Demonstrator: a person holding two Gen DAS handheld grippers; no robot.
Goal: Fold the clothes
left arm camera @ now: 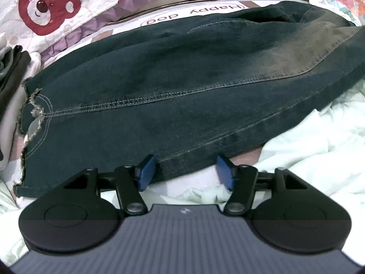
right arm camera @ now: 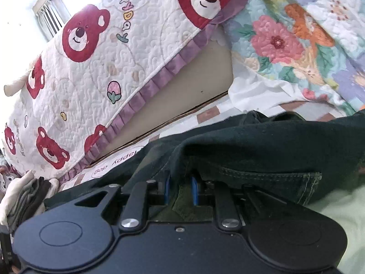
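Dark blue jeans (left arm camera: 173, 86) lie folded lengthwise across the bed, frayed hem at the left, faded patch at the upper right. My left gripper (left arm camera: 186, 171) is open at the jeans' near edge, blue pads either side of the hem edge, nothing pinched. In the right wrist view the same jeans (right arm camera: 262, 146) drape over my right gripper (right arm camera: 181, 190), whose blue pads are shut on a fold of the denim. A stitched pocket corner (right arm camera: 312, 182) hangs to the right.
A quilt with red bears (right arm camera: 98, 73) covers the bed's side at the back. A floral quilt (right arm camera: 296, 41) lies at the right. White crumpled clothes (left arm camera: 308, 141) sit by the jeans. Folded dark and grey garments (left arm camera: 11, 73) are stacked at the left.
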